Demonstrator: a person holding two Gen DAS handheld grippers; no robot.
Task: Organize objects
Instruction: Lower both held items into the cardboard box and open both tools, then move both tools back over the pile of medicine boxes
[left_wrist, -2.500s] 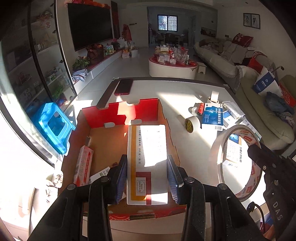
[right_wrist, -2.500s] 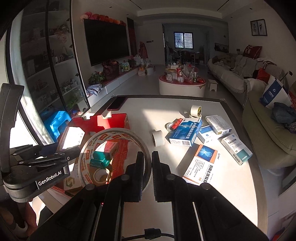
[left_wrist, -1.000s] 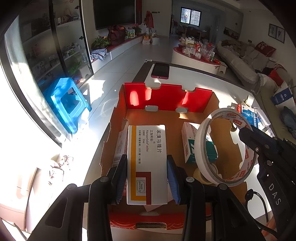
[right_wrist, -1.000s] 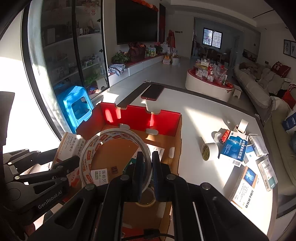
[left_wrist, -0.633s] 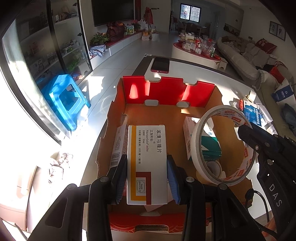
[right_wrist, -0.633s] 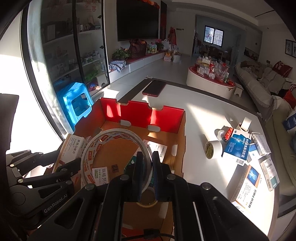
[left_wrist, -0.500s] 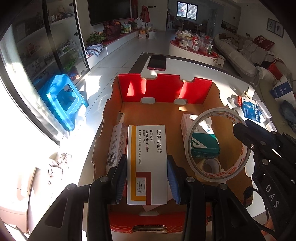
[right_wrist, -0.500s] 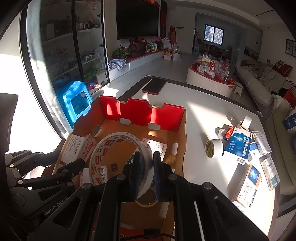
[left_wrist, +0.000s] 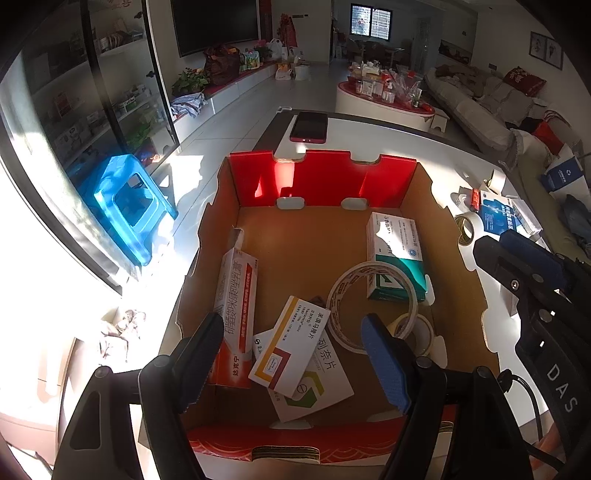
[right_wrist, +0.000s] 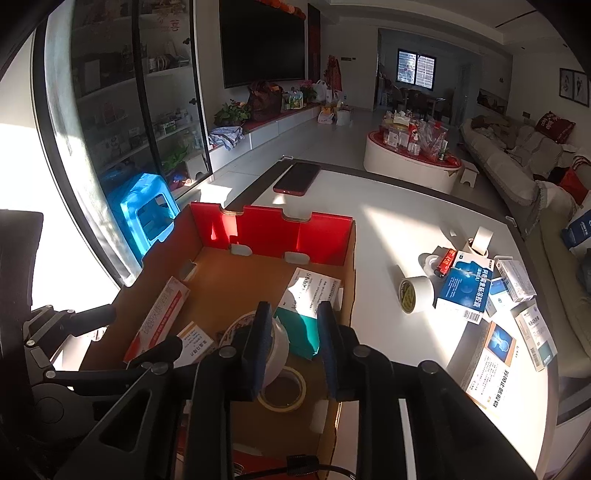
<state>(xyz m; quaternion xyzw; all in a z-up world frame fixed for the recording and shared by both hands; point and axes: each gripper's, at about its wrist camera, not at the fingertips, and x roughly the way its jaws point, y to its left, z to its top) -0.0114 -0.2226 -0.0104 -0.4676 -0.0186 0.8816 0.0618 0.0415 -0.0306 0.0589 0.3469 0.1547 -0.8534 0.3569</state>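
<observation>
Both wrist views close above, angled down, sharing cardboard box (left_wrist: 321, 258) (right_wrist: 221, 288)

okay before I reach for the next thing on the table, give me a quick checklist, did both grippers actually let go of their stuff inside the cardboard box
1. Left gripper free of the yellow-striped box: ok. Its jaws are opening and the box lies tilted on other packs below.
2. Right gripper free of the big tape roll: ok. Its jaws are opening, pads clear of the roll.
3. Big tape roll inside the cardboard box: ok, leaning on the green-and-white pack.
4. Roll settled and not tipping: cannot tell.
5. Items left on the table: ok, the white tape roll and blue box are in view.
</observation>
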